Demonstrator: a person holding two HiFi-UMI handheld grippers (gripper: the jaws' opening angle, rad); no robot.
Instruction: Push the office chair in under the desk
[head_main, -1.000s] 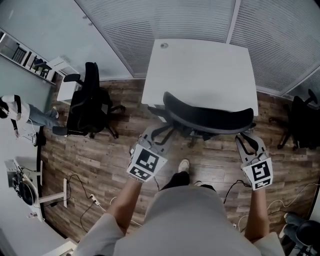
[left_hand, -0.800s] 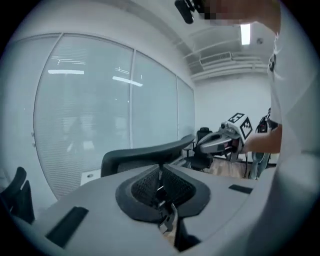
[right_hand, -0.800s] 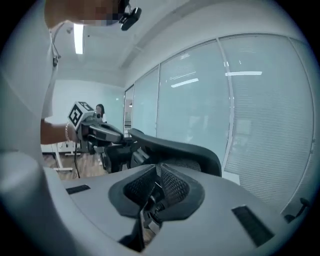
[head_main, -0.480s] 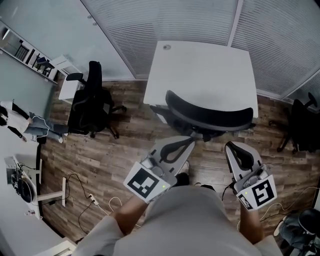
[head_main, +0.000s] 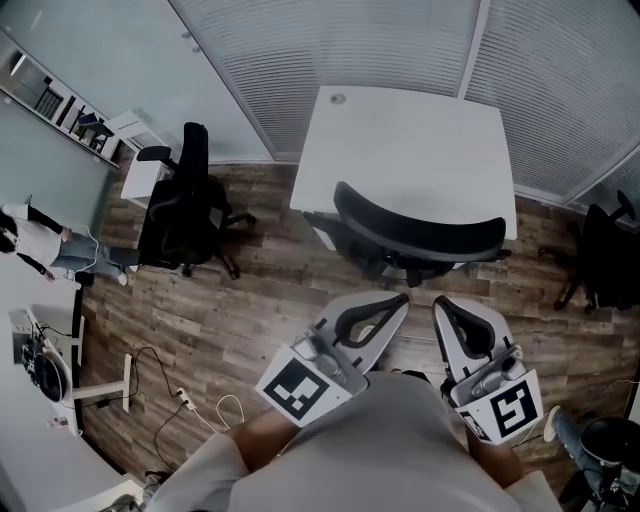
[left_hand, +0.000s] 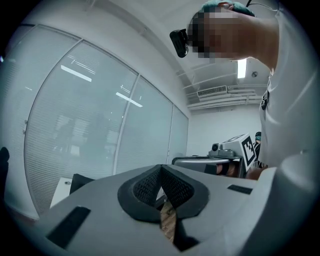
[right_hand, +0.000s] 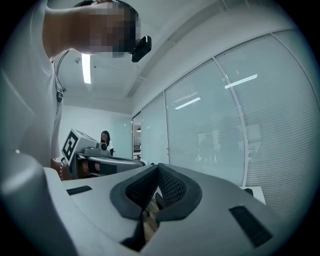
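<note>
Looking down on the office chair (head_main: 420, 238): black, curved backrest lying across the near edge of the white counter (head_main: 410, 130), seat and base mostly hidden beneath backrest and counter top. Standing on a wood-plank floor (head_main: 250, 300), with slatted blinds (head_main: 330, 40) behind the counter.

Holding the left hand-held gripper (head_main: 402, 298) low, close against the torso, tip pointing toward the chair yet clear of it. Closed, pads pressed flat together in the left gripper view, nothing pinched between them. Holding the right hand-held gripper (head_main: 438, 300) just beside the left one, likewise near the chair's back but not touching. Shut too, textured pads meeting along one line in the right gripper view, empty.

Elsewhere: a second black chair (head_main: 185, 205) well apart to the left, beside a small white piece of furniture (head_main: 135, 178); another dark chair (head_main: 605, 250) at the right edge; cables (head_main: 190, 395) trailing over the floor at lower left; a person (head_main: 40, 240) at the far left edge.
</note>
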